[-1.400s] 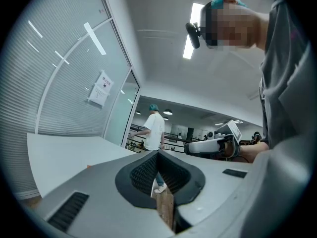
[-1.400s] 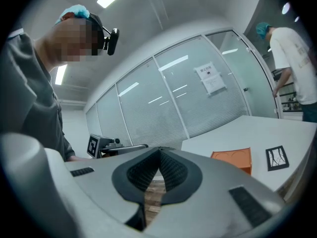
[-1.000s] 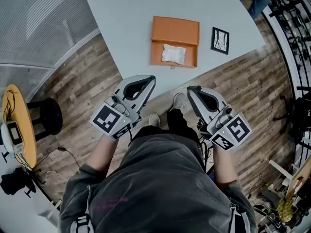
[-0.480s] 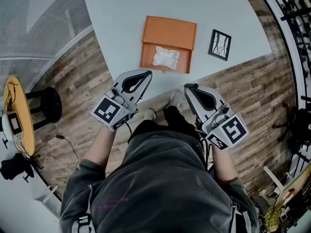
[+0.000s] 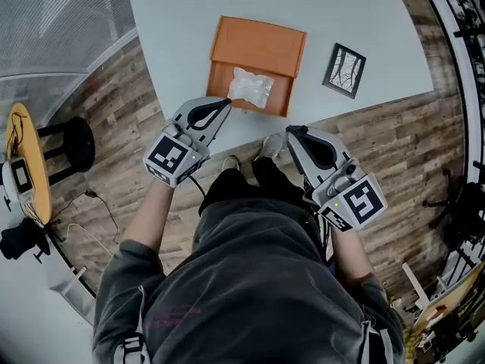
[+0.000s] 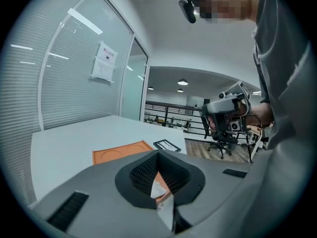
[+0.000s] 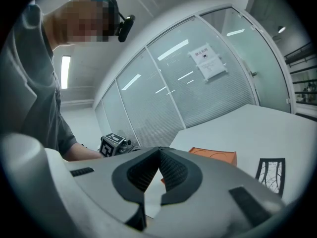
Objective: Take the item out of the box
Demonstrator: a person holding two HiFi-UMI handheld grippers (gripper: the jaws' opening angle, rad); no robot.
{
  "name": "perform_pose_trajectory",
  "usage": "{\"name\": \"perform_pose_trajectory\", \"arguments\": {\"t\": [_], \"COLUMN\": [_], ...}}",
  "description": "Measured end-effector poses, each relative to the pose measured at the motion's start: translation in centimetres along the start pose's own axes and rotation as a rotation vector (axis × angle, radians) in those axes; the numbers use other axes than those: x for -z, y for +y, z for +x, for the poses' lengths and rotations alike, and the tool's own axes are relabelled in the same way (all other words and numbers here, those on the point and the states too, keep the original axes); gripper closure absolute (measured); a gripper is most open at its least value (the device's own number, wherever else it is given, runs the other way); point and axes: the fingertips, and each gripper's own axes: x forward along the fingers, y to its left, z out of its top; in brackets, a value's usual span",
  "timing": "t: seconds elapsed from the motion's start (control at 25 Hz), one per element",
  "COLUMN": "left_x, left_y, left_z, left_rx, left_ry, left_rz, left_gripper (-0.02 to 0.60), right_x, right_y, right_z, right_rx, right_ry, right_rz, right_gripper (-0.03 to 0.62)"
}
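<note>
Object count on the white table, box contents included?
3. An orange box near the front edge of the table, a white packet lying in its open tray, and a black-framed card to the box's right. Anything under the packet would be hidden.

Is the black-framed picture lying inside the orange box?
No, the picture lies on the table beside the orange box, which holds a white packet.

Legible text: none; one paper notice on the glass partition, print too small to read; marker cube bears black-and-white square patterns only.
</note>
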Motion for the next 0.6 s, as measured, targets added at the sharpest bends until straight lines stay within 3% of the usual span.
{"name": "perform_pose_trajectory", "arguments": {"t": [0.6], "left_x": [5.4], "left_y": [2.1], "left_z": [5.6], "left_rx": [0.097], "left_ry": [0.214], "left_rz": [0.152], "left_gripper": [0.569], "right_x": [2.3], "right_y": [-4.0], "right_z": [0.5], "right_rx": [0.04], "right_ry": [0.03], "right_rz": [0.074], "right_gripper": [0.589]}}
